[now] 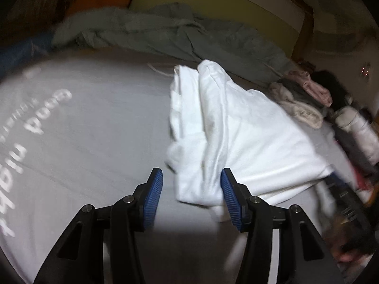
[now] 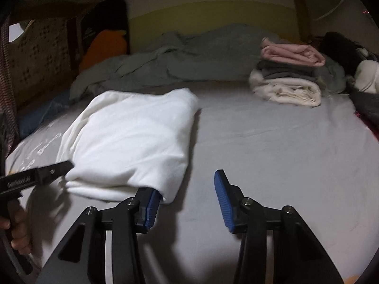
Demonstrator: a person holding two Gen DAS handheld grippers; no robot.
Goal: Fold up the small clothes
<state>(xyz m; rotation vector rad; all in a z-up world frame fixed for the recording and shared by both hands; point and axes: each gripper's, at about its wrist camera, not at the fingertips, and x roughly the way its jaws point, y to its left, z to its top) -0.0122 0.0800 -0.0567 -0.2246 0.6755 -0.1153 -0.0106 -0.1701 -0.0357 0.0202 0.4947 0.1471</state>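
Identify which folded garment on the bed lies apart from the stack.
The large white garment, lying alone beside the right gripper. The pink piece, grey piece and cream piece sit stacked farther back.

A white garment [image 2: 132, 139], folded into a thick rectangle, lies flat on the grey bed sheet [image 2: 272, 156]; folded clothes [image 2: 289, 75] are stacked well apart.

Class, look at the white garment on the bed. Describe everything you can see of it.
The white garment is a soft, plain knit-looking cloth, folded into a thick, rough rectangle with layered edges showing. It lies flat on the grey bedsheet, apart from the stack of folded clothes. The left gripper has open jaws around one end; the right gripper has one finger at its near corner.
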